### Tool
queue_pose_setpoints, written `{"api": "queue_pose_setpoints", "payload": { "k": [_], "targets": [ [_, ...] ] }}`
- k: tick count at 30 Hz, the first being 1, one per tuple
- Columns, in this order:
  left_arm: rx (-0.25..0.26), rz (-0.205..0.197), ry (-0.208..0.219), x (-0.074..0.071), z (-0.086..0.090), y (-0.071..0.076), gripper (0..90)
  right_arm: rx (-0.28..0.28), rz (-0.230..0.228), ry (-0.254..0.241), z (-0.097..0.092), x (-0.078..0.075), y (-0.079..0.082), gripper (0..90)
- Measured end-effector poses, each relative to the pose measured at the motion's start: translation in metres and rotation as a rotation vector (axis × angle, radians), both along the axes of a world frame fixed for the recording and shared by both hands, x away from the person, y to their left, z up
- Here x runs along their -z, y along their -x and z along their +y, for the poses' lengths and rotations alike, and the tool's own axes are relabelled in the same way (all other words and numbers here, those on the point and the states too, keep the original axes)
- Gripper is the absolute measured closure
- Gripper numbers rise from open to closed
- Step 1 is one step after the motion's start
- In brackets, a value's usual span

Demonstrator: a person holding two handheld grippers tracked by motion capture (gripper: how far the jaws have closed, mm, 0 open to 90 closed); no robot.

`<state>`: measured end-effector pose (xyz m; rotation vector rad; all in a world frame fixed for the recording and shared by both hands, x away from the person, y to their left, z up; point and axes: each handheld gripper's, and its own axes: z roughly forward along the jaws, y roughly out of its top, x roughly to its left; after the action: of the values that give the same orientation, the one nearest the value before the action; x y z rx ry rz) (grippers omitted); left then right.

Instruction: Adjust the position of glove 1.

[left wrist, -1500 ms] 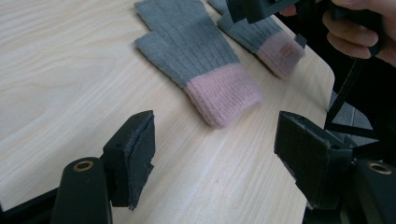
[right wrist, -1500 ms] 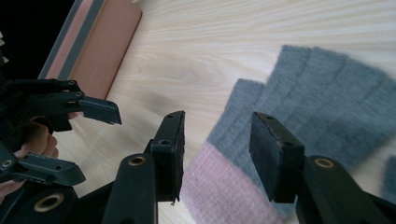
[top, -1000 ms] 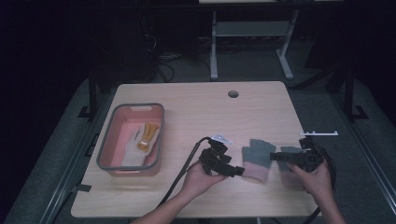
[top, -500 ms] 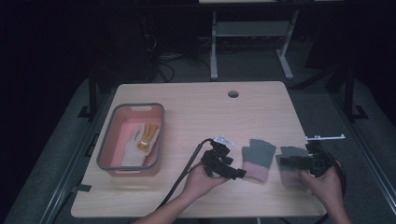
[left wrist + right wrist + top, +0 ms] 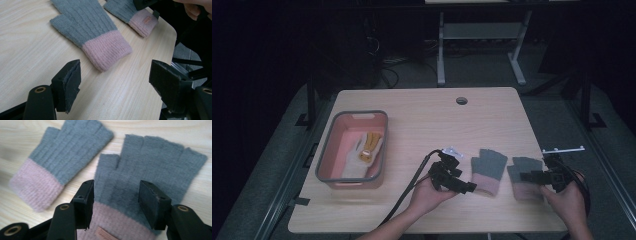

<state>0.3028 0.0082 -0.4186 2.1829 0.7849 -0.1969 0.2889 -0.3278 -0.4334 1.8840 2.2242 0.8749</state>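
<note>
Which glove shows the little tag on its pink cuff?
The right-hand glove, under the right hand-held gripper; its cuff carries the small tag. The left glove's cuff looks plain.

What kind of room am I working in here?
Likely a lab or workshop. A bare wooden table with a cable hole stands on grey floor in a dark room, with a metal desk frame and loose cables behind it.

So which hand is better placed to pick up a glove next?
Probably the right. The right gripper hangs with open jaws straddling the right glove just above its pink cuff. The left gripper, also open, sits short of the left glove, whose cuff lies ahead of its jaws.
</note>
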Motion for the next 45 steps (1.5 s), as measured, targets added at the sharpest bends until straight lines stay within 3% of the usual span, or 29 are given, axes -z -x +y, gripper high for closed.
{"api": "queue_pose_setpoints", "payload": {
  "k": [5, 10, 16, 20, 33, 45],
  "targets": [
    [-0.001, 0.007, -0.001, 0.001, 0.0, 0.0, 25.9, -0.014, 0.001, 0.06, 0.001, 0.004, -0.002, 48.5],
    [-0.003, 0.004, 0.001, 0.002, 0.001, 0.0, 25.9, -0.013, 0.03, 0.105, 0.005, 0.01, -0.004, 50.2],
    [-0.008, 0.014, 0.005, 0.003, 0.002, 0.001, 25.9, -0.045, 0.026, 0.198, 0.015, 0.013, -0.006, 51.3],
    [-0.005, 0.011, 0.009, 0.002, 0.002, 0.002, 26.0, -0.042, 0.053, 0.248, 0.022, 0.012, -0.009, 53.5],
    [-0.017, 0.012, -0.004, 0.003, 0.002, 0.003, 26.2, -0.01, 0.067, 0.214, 0.018, 0.011, -0.011, 78.1],
    [-0.024, 0.008, -0.015, 0.004, 0.001, 0.002, 26.2, 0.01, 0.075, 0.169, 0.012, 0.01, -0.012, 81.7]
  ]
}}
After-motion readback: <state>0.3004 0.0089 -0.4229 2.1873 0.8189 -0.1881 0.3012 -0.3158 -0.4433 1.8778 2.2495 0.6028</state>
